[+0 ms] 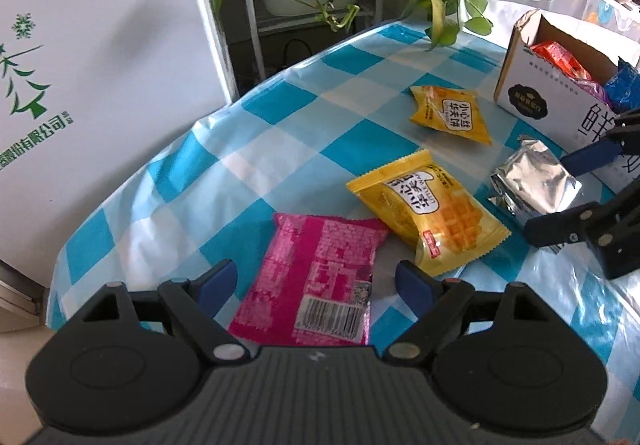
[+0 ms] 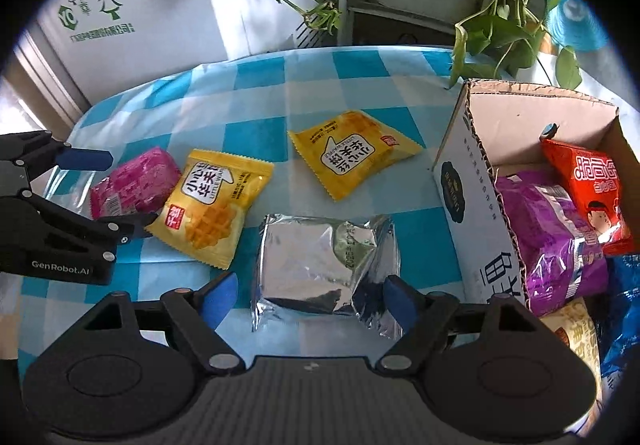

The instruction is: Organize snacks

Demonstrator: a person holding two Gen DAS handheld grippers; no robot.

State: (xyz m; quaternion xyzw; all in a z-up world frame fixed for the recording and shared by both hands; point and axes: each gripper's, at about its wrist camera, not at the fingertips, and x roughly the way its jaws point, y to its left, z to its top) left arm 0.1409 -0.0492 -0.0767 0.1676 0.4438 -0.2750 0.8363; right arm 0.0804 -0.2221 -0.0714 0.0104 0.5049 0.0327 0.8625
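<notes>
Straddling two packets at once, pick-up step by the look of it: pink packet (image 1: 316,277) flat on the checked cloth (image 1: 280,101) between the blue pads of the left gripper (image 1: 316,285), pads apart, not touching the wrapper; silver foil packet (image 2: 324,265) between the pads of the right gripper (image 2: 310,297), also apart, right pad just beside the crumpled foil edge, maybe brushing it, no squeeze visible. Judged approx halfway thru: cardboard box (image 2: 472,205) at the right already holding purple bag (image 2: 560,241), red bag (image 2: 588,181), blue wrapper and one more at the bottom edge; four packets left on the cloth.

Next move, prob.: lower both a bit, close on pink and foil, lift, carry to the box. Foil slick and puffy, so needs a grip across the flat body, not the loose end flap. Pink needs pads down to the cloth either side w/o catching the near yellow waffle packet (image 1: 428,209), which touches its corner.

Far yellow packet (image 1: 450,115) lying alone, nearer the box.

Writing: "LITTLE WAFFLE" plus Chinese characters on the yellow packs; barcode on the pink; "GenRobot.AI" on the left gripper body in the right view; Chinese characters on the box side and red bag; green tree logo and Chinese company line on the white panel (image 1: 80,65) behind. Foil date stamp too small to read.
</notes>
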